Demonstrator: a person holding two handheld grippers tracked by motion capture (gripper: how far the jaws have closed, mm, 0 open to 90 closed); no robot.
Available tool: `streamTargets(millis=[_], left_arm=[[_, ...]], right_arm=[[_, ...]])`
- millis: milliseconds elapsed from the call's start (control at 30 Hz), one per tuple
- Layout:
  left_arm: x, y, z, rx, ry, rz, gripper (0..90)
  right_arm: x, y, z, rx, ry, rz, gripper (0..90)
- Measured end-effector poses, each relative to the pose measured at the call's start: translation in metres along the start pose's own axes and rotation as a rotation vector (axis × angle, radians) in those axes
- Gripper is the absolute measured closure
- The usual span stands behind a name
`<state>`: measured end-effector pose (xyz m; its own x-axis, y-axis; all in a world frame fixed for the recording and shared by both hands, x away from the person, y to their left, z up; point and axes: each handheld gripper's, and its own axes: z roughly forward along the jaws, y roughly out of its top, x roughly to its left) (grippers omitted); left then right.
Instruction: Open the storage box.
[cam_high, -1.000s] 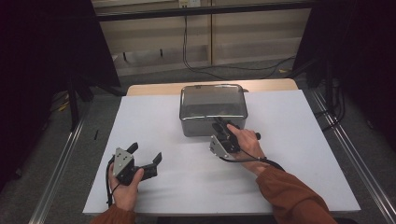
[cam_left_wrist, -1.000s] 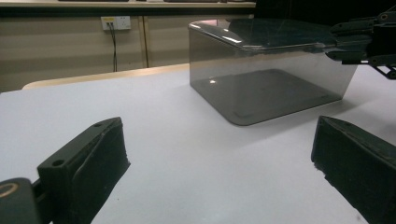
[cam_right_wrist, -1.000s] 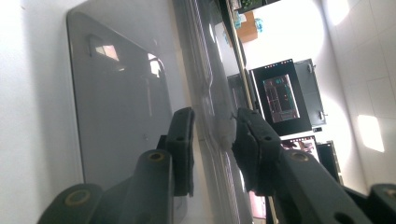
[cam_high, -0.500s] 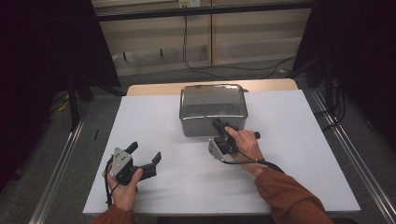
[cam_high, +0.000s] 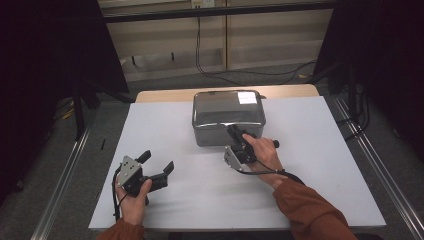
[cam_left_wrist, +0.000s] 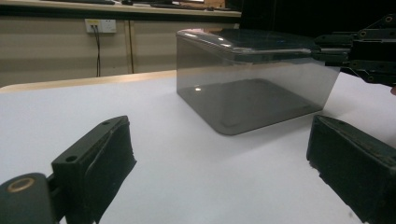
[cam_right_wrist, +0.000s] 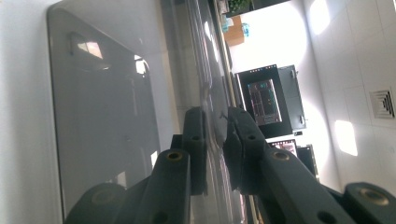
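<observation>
White tabletop (cam_high: 320, 165), far centre: smoked clear plastic box (cam_high: 227, 112), near its back edge. Right gripper (cam_high: 235, 134) jaws just closed, clamped on the box's near rim. Left gripper (cam_high: 156, 164) jaws apart, over bare table well to the front-left.

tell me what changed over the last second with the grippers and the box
The right gripper has just been closing its jaws and now pinches the near rim of the clear box. The left gripper stayed open on the table, and the box kept its place.
</observation>
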<state>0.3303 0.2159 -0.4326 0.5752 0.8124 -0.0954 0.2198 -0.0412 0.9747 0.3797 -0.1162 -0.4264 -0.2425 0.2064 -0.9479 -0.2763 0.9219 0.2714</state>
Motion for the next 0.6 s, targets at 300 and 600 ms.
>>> streamTargets(millis=[300, 600], left_arm=[[-0.001, 0.005, 0.001, -0.009, -0.044, -0.032, 3.5], [0.0, 0.011, 0.006, -0.039, -0.034, -0.005, 1.8]], right_arm=[[-0.002, -0.001, 0.0, -0.009, 0.0, 0.007, 77.8], [-0.009, 0.0, 0.001, -0.022, -0.006, 0.031, 77.8]])
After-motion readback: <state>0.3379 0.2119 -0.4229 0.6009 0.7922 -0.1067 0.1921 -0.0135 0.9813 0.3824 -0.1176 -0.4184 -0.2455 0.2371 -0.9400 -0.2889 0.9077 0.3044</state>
